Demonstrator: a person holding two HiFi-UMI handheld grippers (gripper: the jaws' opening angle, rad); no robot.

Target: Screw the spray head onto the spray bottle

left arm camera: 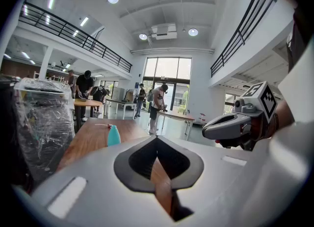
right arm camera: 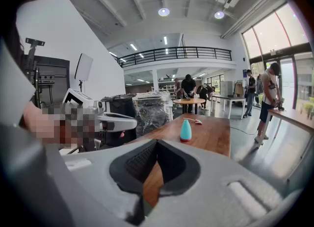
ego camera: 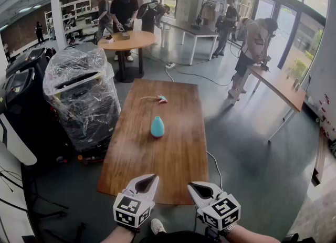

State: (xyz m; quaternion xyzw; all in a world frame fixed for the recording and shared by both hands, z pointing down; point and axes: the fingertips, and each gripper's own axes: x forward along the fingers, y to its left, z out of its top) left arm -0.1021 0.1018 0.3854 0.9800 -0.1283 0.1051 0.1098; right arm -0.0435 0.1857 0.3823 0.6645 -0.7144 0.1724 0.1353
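Observation:
A teal spray bottle (ego camera: 157, 126) stands upright, without a head, near the middle of the wooden table (ego camera: 178, 158). The spray head (ego camera: 161, 99), pink and teal with a thin white tube, lies farther back on the table. The bottle also shows in the left gripper view (left arm camera: 113, 136) and the right gripper view (right arm camera: 185, 130). My left gripper (ego camera: 150, 178) and right gripper (ego camera: 195, 187) hover side by side over the table's near edge, well short of the bottle. Both are shut with nothing held.
A plastic-wrapped machine (ego camera: 81, 92) stands left of the table. A round table (ego camera: 127, 41) with people around it is behind. A long desk (ego camera: 278, 85) with a person stands at the right. Cables (ego camera: 194, 75) run across the grey floor.

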